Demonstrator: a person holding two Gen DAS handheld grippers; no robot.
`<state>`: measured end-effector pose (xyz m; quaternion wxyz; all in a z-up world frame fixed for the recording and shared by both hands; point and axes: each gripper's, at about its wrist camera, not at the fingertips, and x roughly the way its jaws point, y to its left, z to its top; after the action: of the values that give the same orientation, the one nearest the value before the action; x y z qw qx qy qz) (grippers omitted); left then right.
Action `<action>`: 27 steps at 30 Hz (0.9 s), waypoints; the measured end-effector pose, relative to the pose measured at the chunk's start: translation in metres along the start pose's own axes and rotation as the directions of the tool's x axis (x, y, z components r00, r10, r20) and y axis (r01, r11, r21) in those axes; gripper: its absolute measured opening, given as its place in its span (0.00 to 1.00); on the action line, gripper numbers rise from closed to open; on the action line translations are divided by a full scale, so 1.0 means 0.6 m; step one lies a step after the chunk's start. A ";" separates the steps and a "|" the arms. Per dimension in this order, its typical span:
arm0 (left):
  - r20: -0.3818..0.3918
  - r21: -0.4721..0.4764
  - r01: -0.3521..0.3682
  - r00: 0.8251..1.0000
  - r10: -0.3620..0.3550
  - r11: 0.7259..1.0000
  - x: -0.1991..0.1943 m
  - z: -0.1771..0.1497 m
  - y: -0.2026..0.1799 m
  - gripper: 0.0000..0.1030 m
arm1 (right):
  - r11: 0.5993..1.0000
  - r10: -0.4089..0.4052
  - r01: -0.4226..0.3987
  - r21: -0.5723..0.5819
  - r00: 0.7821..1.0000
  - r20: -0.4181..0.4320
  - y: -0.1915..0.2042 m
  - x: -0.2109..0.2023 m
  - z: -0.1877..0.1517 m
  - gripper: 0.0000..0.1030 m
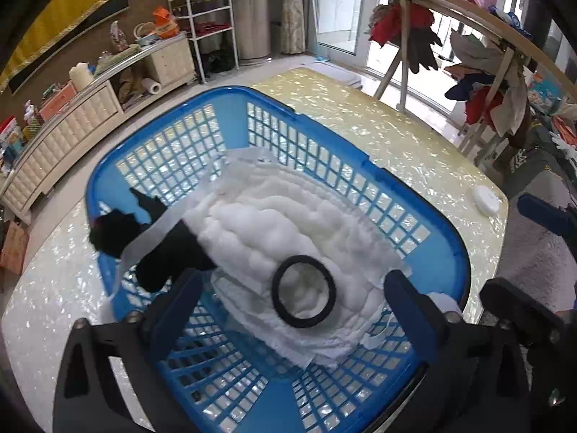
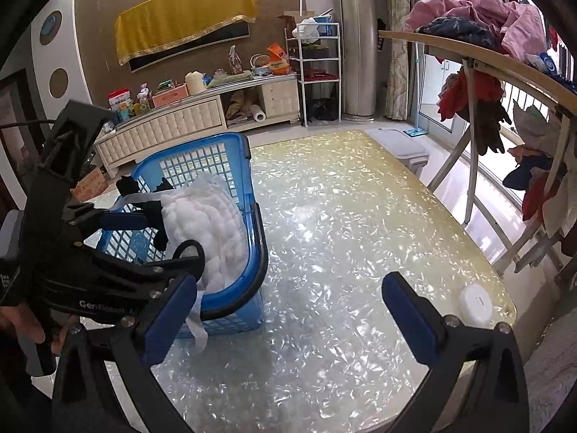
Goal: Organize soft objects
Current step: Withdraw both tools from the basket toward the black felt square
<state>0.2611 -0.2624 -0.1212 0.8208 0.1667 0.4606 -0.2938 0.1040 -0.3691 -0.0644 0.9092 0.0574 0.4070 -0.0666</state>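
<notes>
A blue lattice laundry basket (image 1: 230, 91) stands on the pearly table. Inside lies a white quilted pad (image 1: 274, 223) with a black elastic ring (image 1: 304, 290) resting on top of it. Black cloth pieces (image 1: 162, 252) and a white strip (image 1: 151, 238) drape over the basket's left side. My left gripper (image 1: 292, 285) hovers over the basket, jaws wide open, nothing pinched; the ring lies free below the gap. The right wrist view shows the same basket (image 2: 260, 241) at left, with the pad (image 2: 212, 223) bulging above its rim. My right gripper (image 2: 288, 285) is open over bare table (image 2: 342, 216).
A small round white disc (image 2: 476, 302) sits near the table's right corner. A wooden drying rack (image 2: 468, 57) hung with clothes stands to the right. A low cream cabinet (image 2: 173, 126) and a white shelf rack (image 2: 319, 72) line the far wall.
</notes>
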 end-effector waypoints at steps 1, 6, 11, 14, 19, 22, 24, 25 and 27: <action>0.003 0.000 0.006 1.000 -0.006 1.000 -0.004 -0.001 0.001 0.99 | 1.000 -0.004 0.004 -0.004 1.000 -0.002 0.002 -0.003 0.001 1.00; 0.049 0.017 -0.010 0.999 0.009 1.000 -0.047 -0.010 0.007 0.99 | 1.000 -0.012 0.012 -0.008 1.000 0.007 0.010 -0.014 0.007 1.00; 0.099 0.006 -0.032 0.995 0.031 0.999 -0.098 -0.028 0.021 0.99 | 1.000 0.000 0.000 -0.021 1.000 0.023 0.032 -0.028 0.011 1.00; 0.124 -0.001 -0.064 0.990 0.063 0.998 -0.132 -0.047 0.034 0.99 | 0.999 0.021 -0.020 -0.047 0.999 0.029 0.055 -0.035 0.015 1.00; 0.138 -0.065 -0.089 0.986 0.098 0.994 -0.174 -0.083 0.077 0.99 | 0.994 0.053 -0.048 -0.098 0.998 0.043 0.101 -0.047 0.021 1.00; 0.142 -0.089 -0.126 0.980 0.138 0.988 -0.197 -0.109 0.099 0.99 | 0.990 0.082 -0.077 -0.114 0.996 0.042 0.134 -0.047 0.027 1.00; 0.143 -0.118 -0.140 0.977 0.156 0.983 -0.214 -0.130 0.122 0.99 | 0.986 0.100 -0.093 -0.141 0.994 0.037 0.162 -0.045 0.030 1.00; 0.144 -0.140 -0.146 0.976 0.166 0.979 -0.223 -0.140 0.135 0.99 | 0.984 0.105 -0.098 -0.151 0.994 0.036 0.172 -0.044 0.030 1.00; 0.146 -0.175 -0.155 0.973 0.181 0.972 -0.237 -0.157 0.155 0.99 | 0.977 0.126 -0.120 -0.179 0.992 0.027 0.203 -0.040 0.030 1.00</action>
<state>0.2009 -0.0929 -0.0484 0.8880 0.1133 0.3997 -0.1970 0.1215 -0.2504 -0.0283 0.9208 0.0001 0.3893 0.0252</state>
